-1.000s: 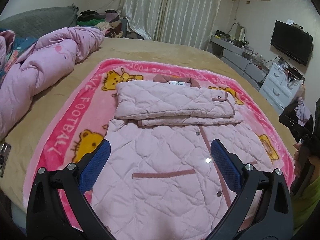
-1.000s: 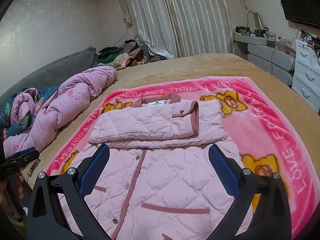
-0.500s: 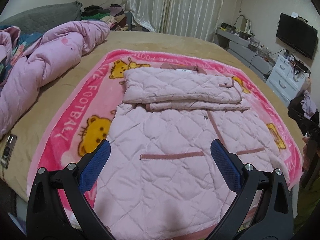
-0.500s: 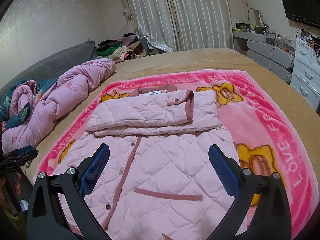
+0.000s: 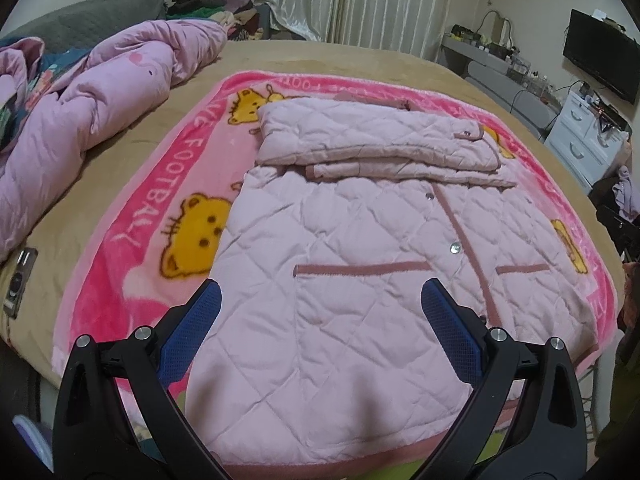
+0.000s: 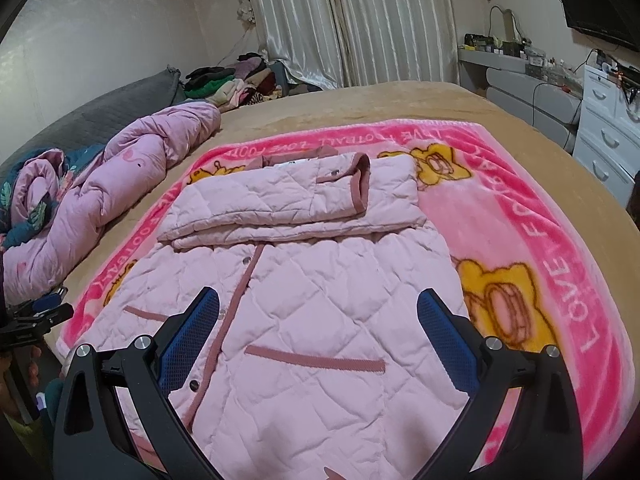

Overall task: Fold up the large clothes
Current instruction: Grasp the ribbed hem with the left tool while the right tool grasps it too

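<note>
Your pale pink quilted jacket (image 5: 360,280) lies on the pink cartoon-bear blanket (image 5: 132,248), sleeves folded across. Left gripper (image 5: 320,332) and right gripper (image 6: 318,330) gape empty; pinch both hem corners evenly, then lift toward the collar.

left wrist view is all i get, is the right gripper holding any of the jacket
Observer: No. The right gripper is open, with nothing pinched between its fingers.
Operator: which part is it pointed at
Observer: The jacket front on the right side: the pocket trim lies between the fingers, to the right of the button placket.
Operator: sleeve tidy up top
Observer: Yes, its dark-trimmed cuff lies flat on the folded stack.
</note>
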A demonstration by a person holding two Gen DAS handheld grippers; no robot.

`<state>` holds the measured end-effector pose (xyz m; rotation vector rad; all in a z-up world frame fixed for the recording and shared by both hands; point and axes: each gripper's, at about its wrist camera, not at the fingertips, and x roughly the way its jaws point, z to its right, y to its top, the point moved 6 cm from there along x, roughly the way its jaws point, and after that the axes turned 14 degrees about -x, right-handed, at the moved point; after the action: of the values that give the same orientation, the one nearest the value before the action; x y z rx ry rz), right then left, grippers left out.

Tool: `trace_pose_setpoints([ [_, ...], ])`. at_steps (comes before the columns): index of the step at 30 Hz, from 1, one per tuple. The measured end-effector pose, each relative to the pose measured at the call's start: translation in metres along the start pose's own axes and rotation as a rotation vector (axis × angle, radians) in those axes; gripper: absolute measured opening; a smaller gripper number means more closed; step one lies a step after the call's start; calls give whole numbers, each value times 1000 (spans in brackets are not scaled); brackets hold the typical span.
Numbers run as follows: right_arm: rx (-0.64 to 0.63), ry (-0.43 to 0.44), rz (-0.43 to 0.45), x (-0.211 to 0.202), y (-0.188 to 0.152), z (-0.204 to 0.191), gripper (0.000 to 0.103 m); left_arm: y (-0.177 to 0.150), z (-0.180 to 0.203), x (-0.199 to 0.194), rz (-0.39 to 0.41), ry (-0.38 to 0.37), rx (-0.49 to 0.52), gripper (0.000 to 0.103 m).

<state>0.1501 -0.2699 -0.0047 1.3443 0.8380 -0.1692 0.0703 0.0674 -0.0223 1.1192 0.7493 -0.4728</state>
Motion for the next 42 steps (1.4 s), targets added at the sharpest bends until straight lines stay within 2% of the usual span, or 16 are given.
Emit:
trace_pose_setpoints([
  [21, 11, 16, -43, 4, -24, 6, 99, -39, -75, 20, -94, 95, -122, 94],
  [32, 17, 24, -92, 13, -45, 9, 99, -58, -106, 20, -121, 69, -177, 93],
  [34, 12, 18, -98, 12, -47, 10, 99, -62, -107, 21, -129, 51, -184, 86],
  [35, 9, 14, -101, 11, -49, 11, 99, -63, -107, 22, -135, 38, -190, 77],
  [37, 8, 2, -105, 9, -52, 14, 99, -64, -106, 25, -147, 12, -200, 69],
  [39, 10, -8, -110, 6, -55, 19, 99, -65, -104, 27, -157, -13, -209, 56],
  [42, 6, -24, -126, 4, -61, 26, 99, -66, -99, 31, -163, -12, -199, 54],
])
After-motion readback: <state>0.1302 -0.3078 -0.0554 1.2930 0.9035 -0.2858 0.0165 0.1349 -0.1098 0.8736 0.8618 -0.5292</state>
